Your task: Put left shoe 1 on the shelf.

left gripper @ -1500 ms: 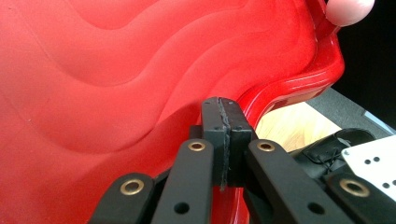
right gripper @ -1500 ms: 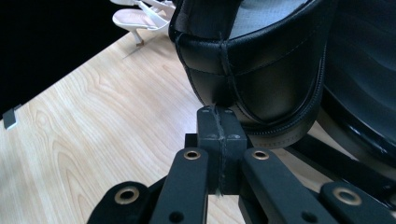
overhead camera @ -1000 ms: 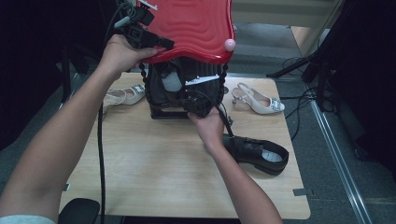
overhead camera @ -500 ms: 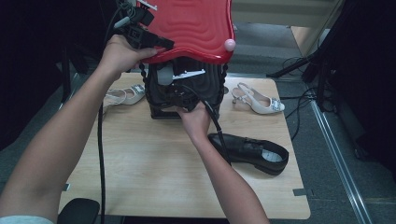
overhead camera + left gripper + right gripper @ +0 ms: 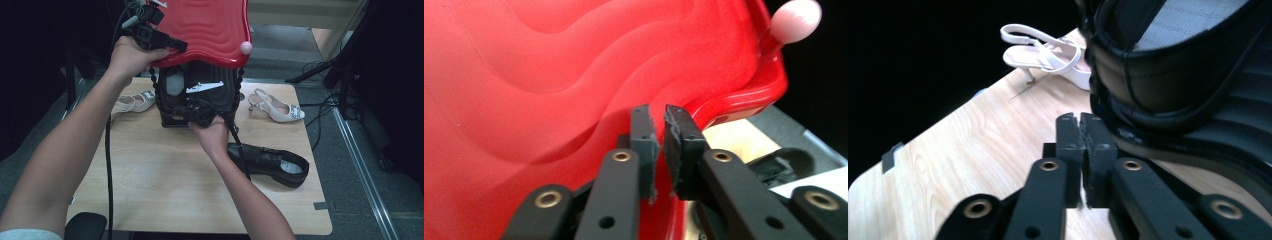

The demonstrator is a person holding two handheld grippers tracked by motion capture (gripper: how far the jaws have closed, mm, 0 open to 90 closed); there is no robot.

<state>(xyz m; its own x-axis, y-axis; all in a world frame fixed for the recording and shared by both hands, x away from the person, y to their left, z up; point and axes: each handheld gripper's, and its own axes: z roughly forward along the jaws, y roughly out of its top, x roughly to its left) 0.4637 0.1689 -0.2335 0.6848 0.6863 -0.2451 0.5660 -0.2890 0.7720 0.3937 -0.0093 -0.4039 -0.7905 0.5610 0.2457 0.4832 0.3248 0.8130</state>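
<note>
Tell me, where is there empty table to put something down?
The biggest bare patch of the table is the near part, in front of the black case and left of the black shoe. A small patch lies at the near right corner, past that shoe. The far edge is crowded: a pale sandal, the case with its red lid held up, and a white sandal.

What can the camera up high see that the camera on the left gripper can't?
The high view takes in the whole wooden table, two pale sandals, a black shoe lying on its side, both of the person's arms, and the black case standing open under the red lid. The left gripper view shows, up close, the left gripper with its jaws closed on the lid's edge. Both views share the red wavy lid and its pink knob.
</note>
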